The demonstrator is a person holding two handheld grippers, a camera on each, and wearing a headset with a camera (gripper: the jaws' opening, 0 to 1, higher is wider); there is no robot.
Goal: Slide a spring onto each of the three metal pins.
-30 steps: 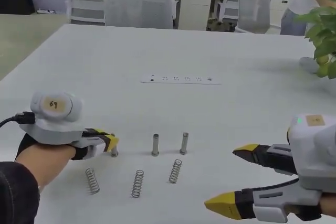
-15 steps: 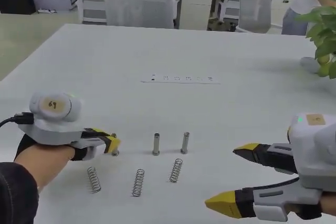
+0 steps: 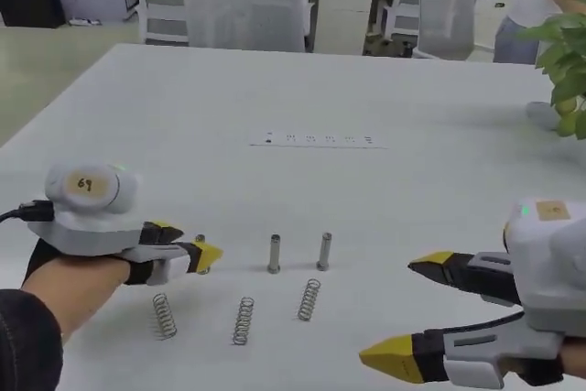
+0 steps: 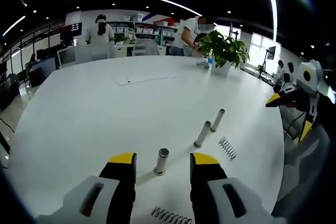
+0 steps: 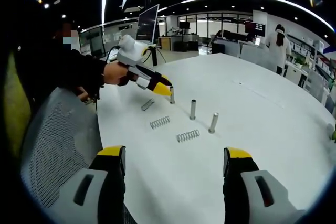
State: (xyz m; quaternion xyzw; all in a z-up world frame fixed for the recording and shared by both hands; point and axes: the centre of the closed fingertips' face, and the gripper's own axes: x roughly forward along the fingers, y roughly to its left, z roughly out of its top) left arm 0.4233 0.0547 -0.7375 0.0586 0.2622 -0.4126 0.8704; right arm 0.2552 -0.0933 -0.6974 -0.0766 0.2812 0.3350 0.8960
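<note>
Now | left tool (image 4: 163, 158) spread, straddling end pin (image 4: 160, 163) | right tool (image 5: 175, 152) spread over bare table (image 5: 262, 108), well apart.

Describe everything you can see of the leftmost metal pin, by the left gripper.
The leftmost pin is a short, smooth grey metal cylinder with a flat round top, bare of any spring. It stands upright on the white table, ending the row of three pins, between the open yellow-tipped jaws of the left gripper. A gap shows on each side, so only the table touches it. A spring lies flat close by.
</note>
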